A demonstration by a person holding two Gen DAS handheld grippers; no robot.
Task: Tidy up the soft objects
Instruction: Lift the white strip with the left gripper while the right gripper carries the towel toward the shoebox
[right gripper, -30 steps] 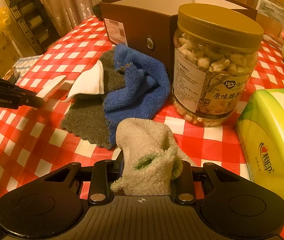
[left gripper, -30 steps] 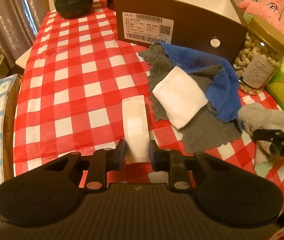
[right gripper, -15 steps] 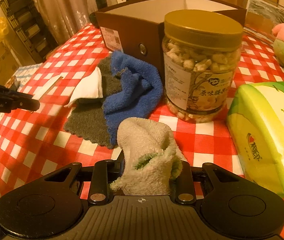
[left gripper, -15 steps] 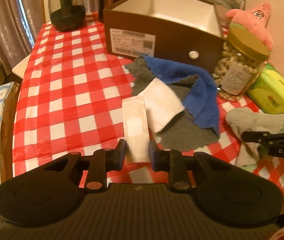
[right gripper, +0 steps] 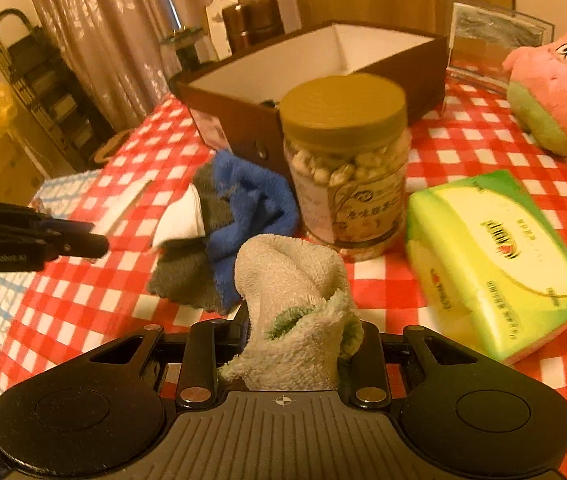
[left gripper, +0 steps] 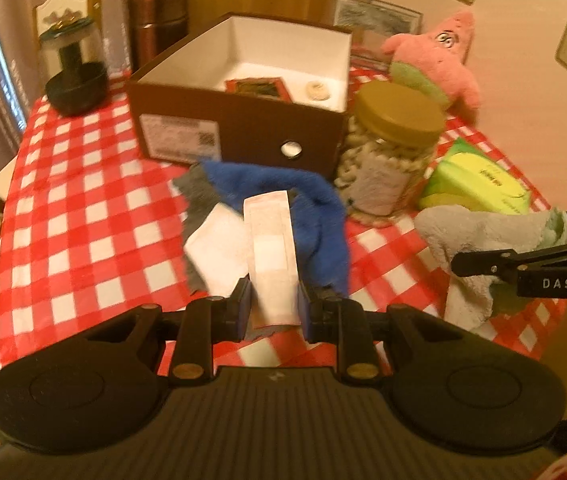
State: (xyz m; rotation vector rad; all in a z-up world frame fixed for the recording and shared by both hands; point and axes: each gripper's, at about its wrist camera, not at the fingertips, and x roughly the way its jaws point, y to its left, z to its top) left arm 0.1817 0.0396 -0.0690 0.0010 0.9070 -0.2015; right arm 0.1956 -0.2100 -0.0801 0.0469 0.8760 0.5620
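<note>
A flat pale pad (left gripper: 270, 258) is pinched in the left gripper (left gripper: 271, 312); a beige towel (right gripper: 295, 312) is clamped in the right gripper (right gripper: 297, 354). Blue and grey cloths (left gripper: 307, 208) are left mid-tabletop, before the nearly empty box (left gripper: 239, 120).

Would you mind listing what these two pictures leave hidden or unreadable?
- Brown box: its floor near the front is hidden by its front wall in the left wrist view; the right wrist view shows almost none of it.
- Two small items in the box: too small to identify.
- Grey cloth: mostly covered by the blue towel.
- Box label: blurred, unreadable.
</note>
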